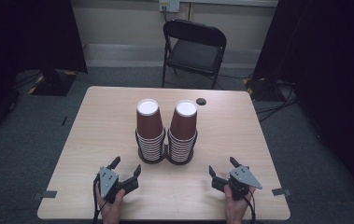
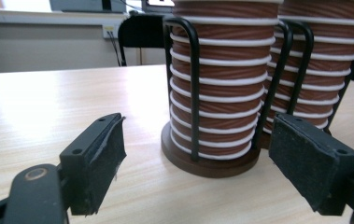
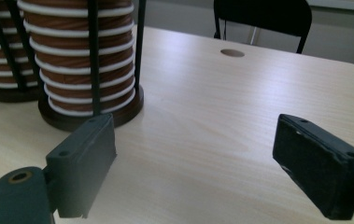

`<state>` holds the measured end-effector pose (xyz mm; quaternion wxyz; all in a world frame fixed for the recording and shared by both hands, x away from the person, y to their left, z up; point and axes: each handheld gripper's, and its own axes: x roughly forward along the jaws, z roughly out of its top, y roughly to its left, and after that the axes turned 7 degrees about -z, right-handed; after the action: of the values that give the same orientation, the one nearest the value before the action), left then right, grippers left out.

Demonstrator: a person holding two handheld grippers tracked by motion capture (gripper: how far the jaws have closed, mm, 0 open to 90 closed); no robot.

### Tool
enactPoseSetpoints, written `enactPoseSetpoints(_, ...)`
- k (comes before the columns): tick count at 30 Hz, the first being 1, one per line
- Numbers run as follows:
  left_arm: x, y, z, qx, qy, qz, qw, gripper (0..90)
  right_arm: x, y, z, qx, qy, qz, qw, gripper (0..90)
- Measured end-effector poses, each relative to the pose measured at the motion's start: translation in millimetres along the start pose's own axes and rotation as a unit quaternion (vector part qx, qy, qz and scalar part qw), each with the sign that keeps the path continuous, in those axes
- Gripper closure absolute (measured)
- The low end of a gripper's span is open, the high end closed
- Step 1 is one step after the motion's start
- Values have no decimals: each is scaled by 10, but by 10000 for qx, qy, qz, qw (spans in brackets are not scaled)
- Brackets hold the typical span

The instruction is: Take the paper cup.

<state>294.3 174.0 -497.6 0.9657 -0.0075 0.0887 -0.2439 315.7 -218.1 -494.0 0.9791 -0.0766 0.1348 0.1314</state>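
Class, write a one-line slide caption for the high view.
Two open grippers, left and right, rest before two racked stacks of brown paper cups on a wooden table.

Two cup stacks [image 1: 165, 133] in black wire holders stand side by side at mid-counter [image 1: 240, 140], blocking the middle. Bare counter runs along the near edge and down both flanks. The holders touch, leaving no passage between them.

Two cup stacks [image 1: 150, 133] [image 1: 182, 133] stand side by side at mid-tabletop [image 1: 240, 135], my left gripper [image 1: 127, 171] and right gripper [image 1: 222, 169] near them at its front edge, a chair [image 1: 193, 49] behind.
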Motion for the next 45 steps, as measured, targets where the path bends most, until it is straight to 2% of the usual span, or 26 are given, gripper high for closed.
enactPoseSetpoints(3,11,7,5,-57,59,-38,10000,173,-14,20,-2,-33,-17,-71,10000,128)
enactPoseSetpoints(5,11,27,7,-146,57,-85,9998,167,-51,16,-17,70,-176,-285,9994,128)
enactPoseSetpoints(8,17,48,11,-232,126,-145,9995,161,-65,4,-23,144,-239,-297,9992,129)
enactPoseSetpoints(11,-7,60,5,-285,60,-317,9991,157,-69,-3,-28,266,-325,-300,9987,132)
enactPoseSetpoints(12,-10,56,6,-284,65,-310,9991,157,-67,-2,-27,289,-324,-326,9985,133)
enactPoseSetpoints(16,-21,33,29,-248,116,-326,9991,158,-74,15,-28,267,-346,-313,9986,140)
enactPoseSetpoints(18,-31,31,33,-246,154,-347,9990,159,-81,23,-31,261,-392,-381,9982,141)
enactPoseSetpoints(20,-50,13,42,-346,201,-448,9982,167,-92,43,-33,222,-387,-468,9979,156)
enactPoseSetpoints(24,-63,-9,51,-418,157,-449,9980,171,-86,48,-28,175,-339,-412,9984,169)
enactPoseSetpoints(25,-55,-17,49,-399,164,-482,9979,171,-86,47,-28,175,-330,-395,9985,169)
enactPoseSetpoints(26,-44,-25,49,-452,143,-611,9970,170,-86,47,-28,179,-336,-397,9985,169)
enactPoseSetpoints(27,-36,-39,56,-433,147,-735,9962,170,-87,45,-29,183,-353,-381,9985,167)
enactPoseSetpoints(29,-22,-93,95,-287,175,-723,9968,170,-92,42,-31,204,-363,-402,9983,164)
enactPoseSetpoints(35,36,-195,262,-85,131,-989,9950,178,-92,35,-32,233,-364,-378,9984,163)
enactPoseSetpoints(41,101,-233,381,-130,118,-1247,9920,185,-88,21,-32,285,-350,-338,9984,163)
enactPoseSetpoints(44,125,-262,463,-70,132,-1398,9901,238,-86,25,-31,272,-346,-355,9984,164)
enactPoseSetpoints(45,125,-262,463,-70,132,-1398,9901,240,-86,25,-31,272,-346,-355,9984,164)
